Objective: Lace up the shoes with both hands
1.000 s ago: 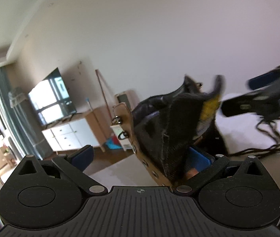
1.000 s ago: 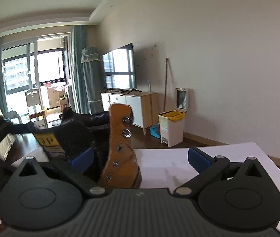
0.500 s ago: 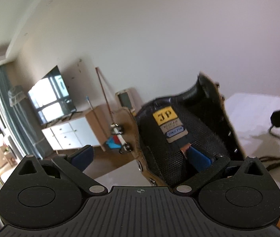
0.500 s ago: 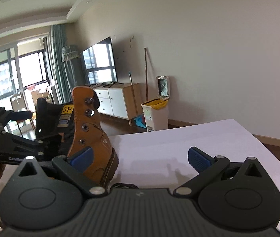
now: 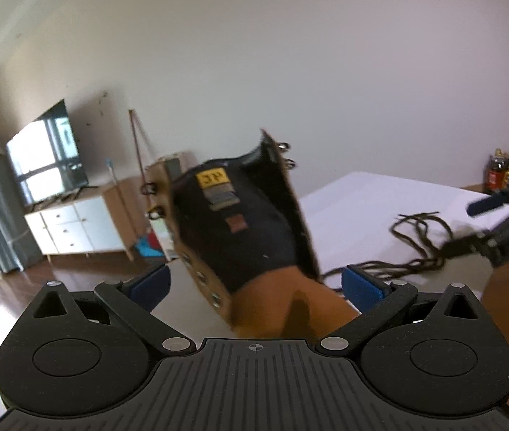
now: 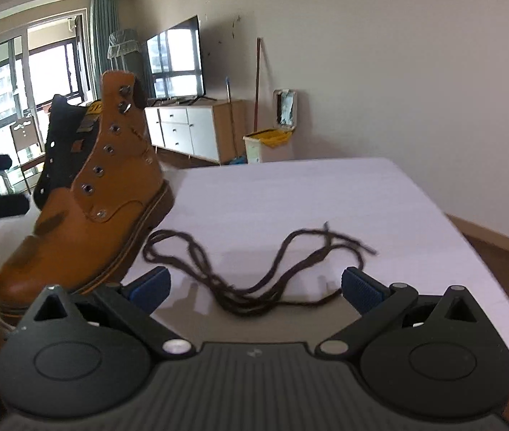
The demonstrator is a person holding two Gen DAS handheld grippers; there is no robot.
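Both claws gape wide and empty: the right claw [image 6: 254, 283] hovers just over the loose dark lace [image 6: 254, 269] on the white surface [image 6: 326, 194], the left claw [image 5: 254, 283] faces the boot [image 5: 254, 237]. Best to pinch one lace tip, far right, not the tangled middle. The tan boot [image 6: 85, 197] stands at the near left edge, eyelets bare; the bin [image 6: 269, 143] and cabinet [image 6: 189, 127] are far clear.

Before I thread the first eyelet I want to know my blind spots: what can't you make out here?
- Boot, left wrist view: motion-blurred; its toe is hidden behind the left gripper body, so contact with the table is unclear.
- Lace tips, right wrist view: blurred, too thin to judge.
- Right gripper: open, touching nothing.
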